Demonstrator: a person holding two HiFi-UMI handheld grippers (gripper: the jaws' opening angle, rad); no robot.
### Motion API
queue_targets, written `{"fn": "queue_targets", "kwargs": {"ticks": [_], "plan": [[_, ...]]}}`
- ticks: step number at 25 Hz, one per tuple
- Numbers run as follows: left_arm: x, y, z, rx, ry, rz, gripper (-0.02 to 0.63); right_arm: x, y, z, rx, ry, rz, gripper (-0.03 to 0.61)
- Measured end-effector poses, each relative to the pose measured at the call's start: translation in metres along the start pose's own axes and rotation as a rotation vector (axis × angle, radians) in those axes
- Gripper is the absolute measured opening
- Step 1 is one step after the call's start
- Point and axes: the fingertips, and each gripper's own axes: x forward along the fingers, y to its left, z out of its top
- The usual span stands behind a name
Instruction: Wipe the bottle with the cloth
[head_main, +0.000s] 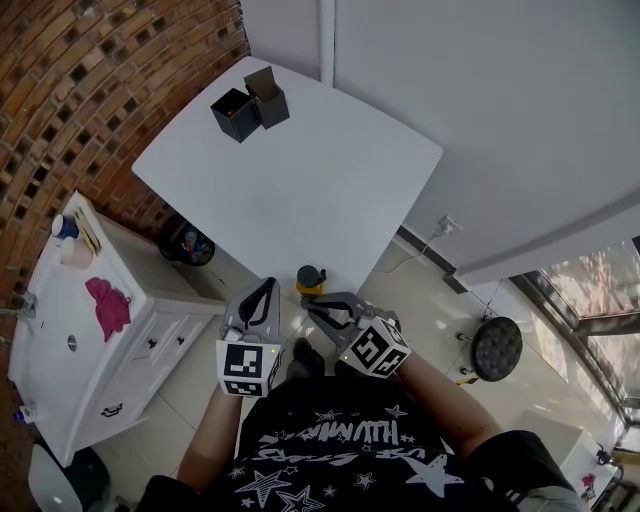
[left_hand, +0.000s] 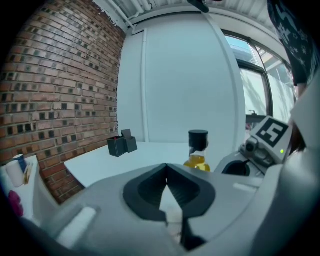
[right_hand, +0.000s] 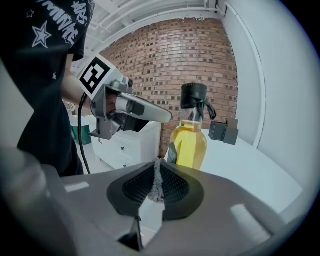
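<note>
Now look at the bottle (head_main: 311, 280) on the near edge of the white desk (head_main: 300, 180): standing upright, long axis vertical, black cap pointing up, yellow liquid inside. Find the left tool (left_hand: 166, 170) closed, jaws together with nothing gripped between them, a little to the left of the bottle in the head view and apart from it. Find the right tool (right_hand: 157, 165) closed on a thin strip of grey cloth (right_hand: 157, 181), pinched between the pads, pointing toward the bottle from close by; cannot tell about any contact between cloth and glass. At the far side of the desk, note 2 black boxes (head_main: 250, 103) touching each other.
</note>
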Motion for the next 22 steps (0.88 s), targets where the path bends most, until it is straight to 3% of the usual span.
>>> {"fn": "queue_targets", "kwargs": {"ticks": [13, 19, 22], "plan": [[0.001, 0.003, -0.004, -0.001, 0.011, 0.005, 0.005, 0.001, 0.0, -0.027, 0.081, 0.06, -0.014, 0.037], [0.005, 0.001, -0.008, 0.002, 0.018, -0.006, 0.005, -0.012, 0.0, -0.037, 0.278, 0.012, -0.072, 0.037], [0.008, -0.001, -0.012, 0.009, 0.024, -0.015, 0.005, -0.029, -0.024, -0.035, 0.474, -0.06, -0.185, 0.037]]}}
